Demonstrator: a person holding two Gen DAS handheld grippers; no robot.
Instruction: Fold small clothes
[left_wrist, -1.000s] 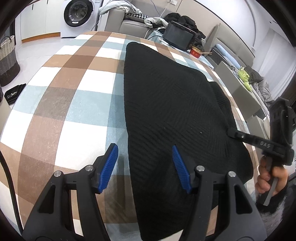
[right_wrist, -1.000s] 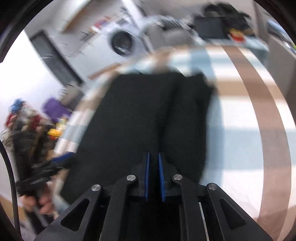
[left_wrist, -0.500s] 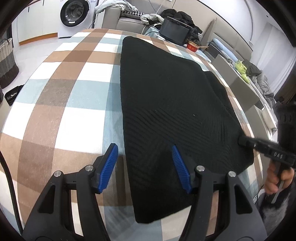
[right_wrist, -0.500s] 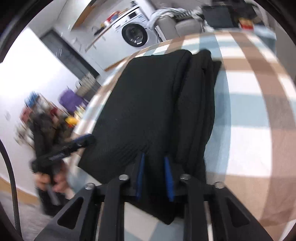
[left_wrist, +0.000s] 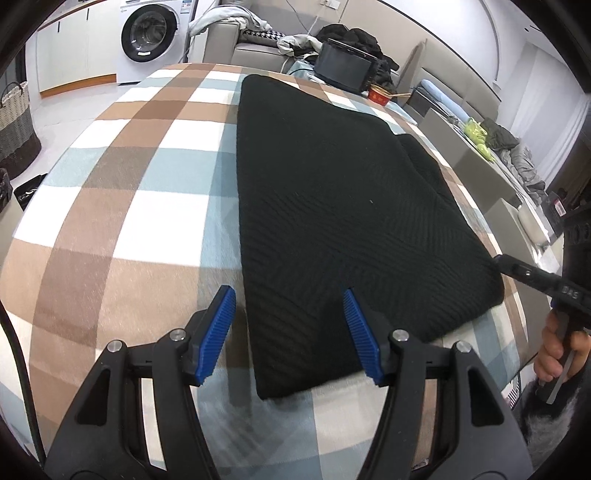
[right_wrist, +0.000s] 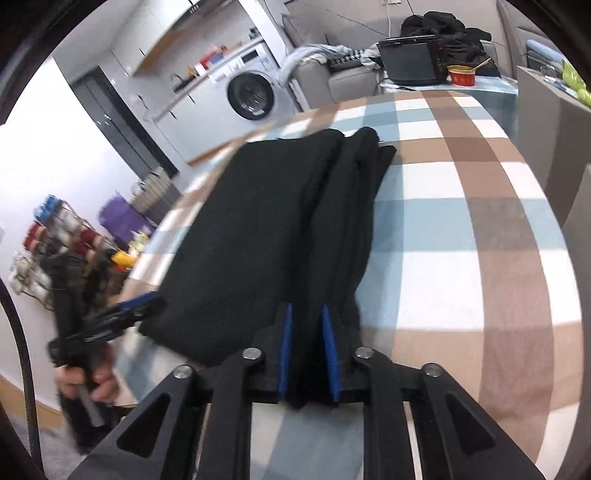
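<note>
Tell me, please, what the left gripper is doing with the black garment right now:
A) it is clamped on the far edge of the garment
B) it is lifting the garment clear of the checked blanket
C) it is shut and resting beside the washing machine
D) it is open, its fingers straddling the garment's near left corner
D: the left gripper stands wide open, one blue pad over the checked blanket and the other over the black garment, which lies flat.
</note>
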